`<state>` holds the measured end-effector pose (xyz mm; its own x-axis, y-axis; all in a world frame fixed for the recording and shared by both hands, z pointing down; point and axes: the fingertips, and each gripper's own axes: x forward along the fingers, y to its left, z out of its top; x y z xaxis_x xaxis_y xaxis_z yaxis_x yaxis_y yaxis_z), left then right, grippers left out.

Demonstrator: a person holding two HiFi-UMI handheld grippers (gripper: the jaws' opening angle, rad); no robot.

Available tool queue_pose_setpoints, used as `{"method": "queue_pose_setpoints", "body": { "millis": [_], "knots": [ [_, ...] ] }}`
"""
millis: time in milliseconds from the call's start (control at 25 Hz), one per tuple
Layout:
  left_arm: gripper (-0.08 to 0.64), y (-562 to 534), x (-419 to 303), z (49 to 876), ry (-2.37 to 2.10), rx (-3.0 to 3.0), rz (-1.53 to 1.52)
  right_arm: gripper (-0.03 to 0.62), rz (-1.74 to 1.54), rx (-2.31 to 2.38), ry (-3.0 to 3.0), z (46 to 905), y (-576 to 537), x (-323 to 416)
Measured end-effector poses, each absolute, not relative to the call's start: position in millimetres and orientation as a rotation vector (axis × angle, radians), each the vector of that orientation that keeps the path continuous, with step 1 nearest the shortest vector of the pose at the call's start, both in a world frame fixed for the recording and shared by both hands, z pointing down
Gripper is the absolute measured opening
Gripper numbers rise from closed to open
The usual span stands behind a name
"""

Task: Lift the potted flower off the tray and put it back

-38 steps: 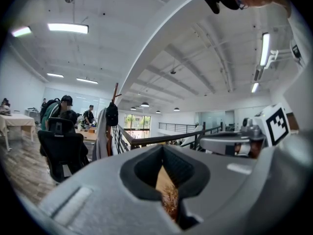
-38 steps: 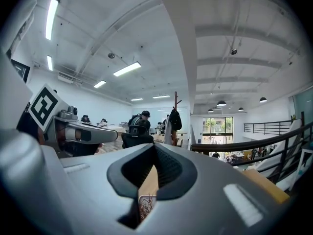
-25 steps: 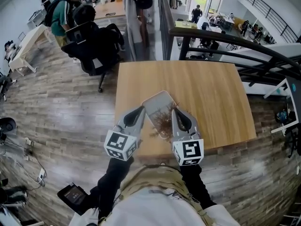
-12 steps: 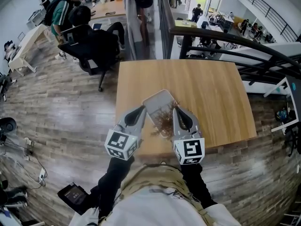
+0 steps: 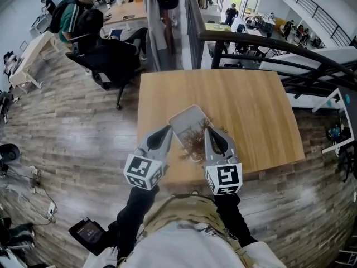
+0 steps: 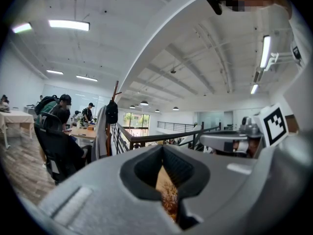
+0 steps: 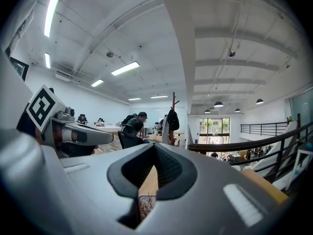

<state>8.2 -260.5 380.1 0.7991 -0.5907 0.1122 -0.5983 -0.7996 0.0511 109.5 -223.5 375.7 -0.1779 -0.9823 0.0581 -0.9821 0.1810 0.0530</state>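
Bright ceiling strip lights [image 6: 68,24]; fisheye edges warped, dark; shadows seemingly soft.

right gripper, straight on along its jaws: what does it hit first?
Nothing close. The right gripper, shut, points level over the table; the plant sits below its line, to its left. Beyond the table, probably the railing.

In front of you the light wooden worktop [image 5: 245,110] carries a pale rectangular tray [image 5: 187,121], lying askew near your edge.

You have a rust-brown potted flower [image 5: 194,142], a pale grey tray [image 5: 185,118], a light wood-grain table [image 5: 245,105], a grey-brown plank floor [image 5: 67,124]
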Motion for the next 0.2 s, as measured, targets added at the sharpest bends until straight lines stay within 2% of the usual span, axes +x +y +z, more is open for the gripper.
{"method": "queue_pose_setpoints", "body": {
  "millis": [200],
  "knots": [
    [0.000,-260.1,9.5,379.4,-0.957,2.898,0.141,0.005,-0.006,1.957,-2.355,374.5,-222.7,109.2]
  ]
}}
